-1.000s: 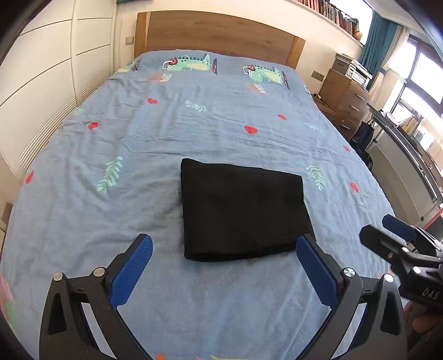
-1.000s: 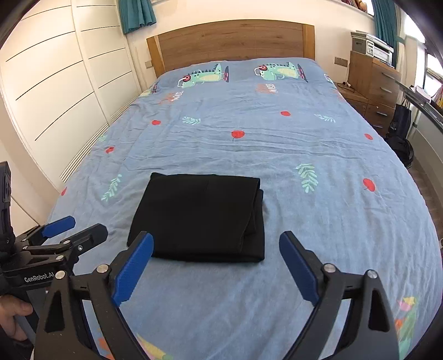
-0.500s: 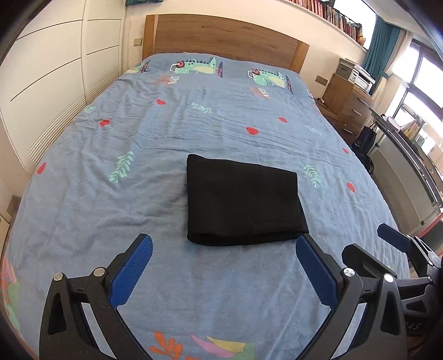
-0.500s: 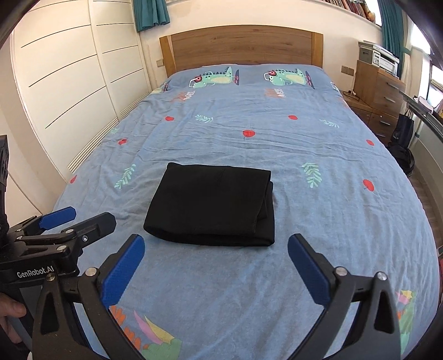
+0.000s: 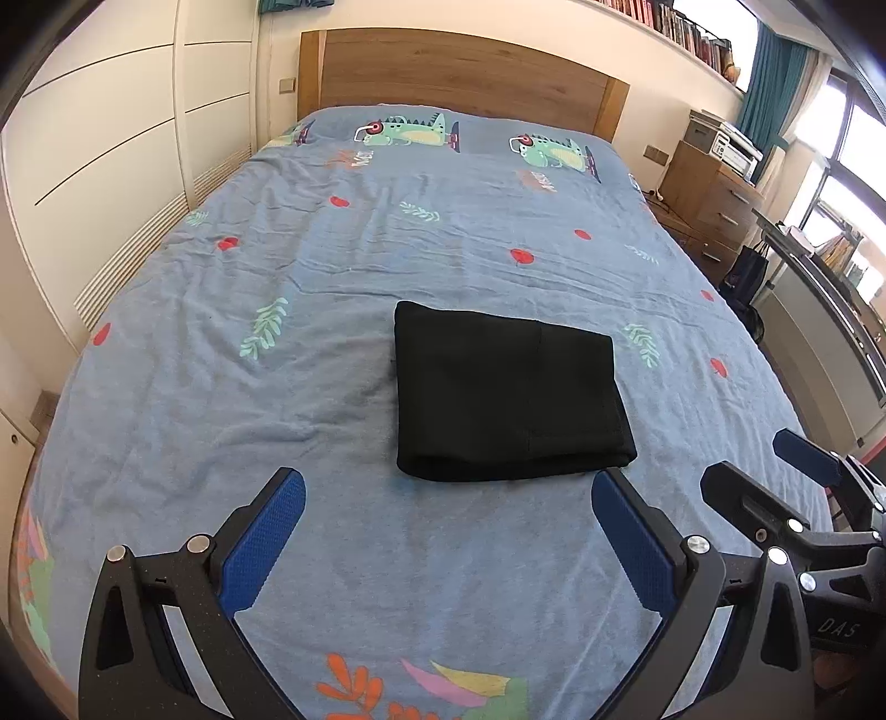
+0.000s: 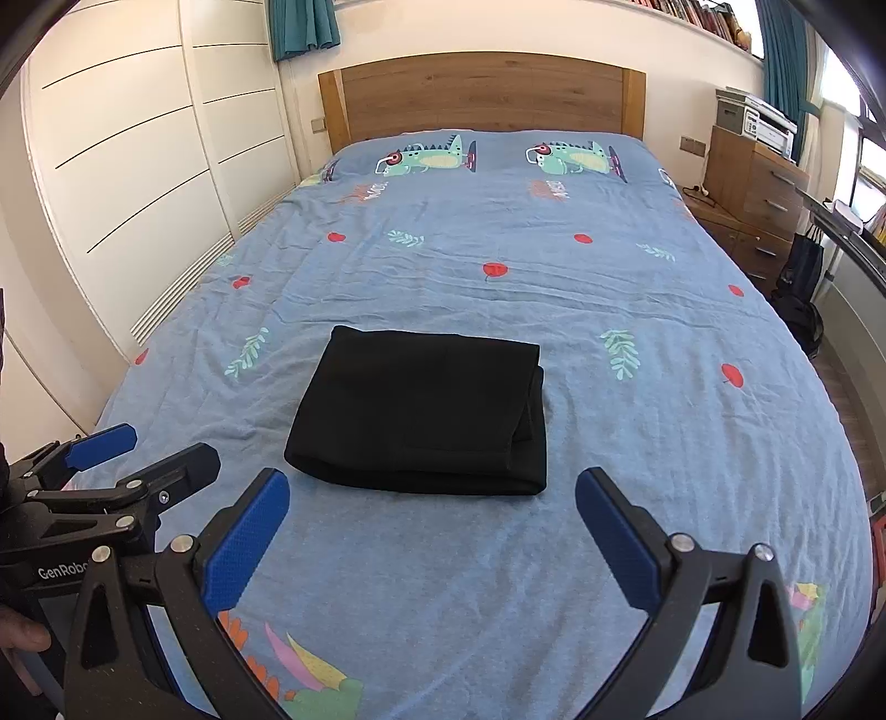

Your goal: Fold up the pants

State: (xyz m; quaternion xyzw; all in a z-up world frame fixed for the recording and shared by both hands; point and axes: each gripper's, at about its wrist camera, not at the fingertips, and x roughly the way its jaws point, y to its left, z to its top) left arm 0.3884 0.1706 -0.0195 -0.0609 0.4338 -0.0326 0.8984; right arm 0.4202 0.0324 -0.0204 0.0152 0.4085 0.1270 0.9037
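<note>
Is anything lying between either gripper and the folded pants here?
Nothing visible does. Only bare bedspread lies between the open left gripper and the pants, and likewise between the open right gripper and them. Neither gripper touches the pants.

We cannot see the inner layers of the folded pants, nor the blue bedspread beneath them. The right gripper is cut off by the left wrist view's edge, and the left gripper by the right wrist view's edge. Book titles on the high shelf are too small for us to read.
</note>
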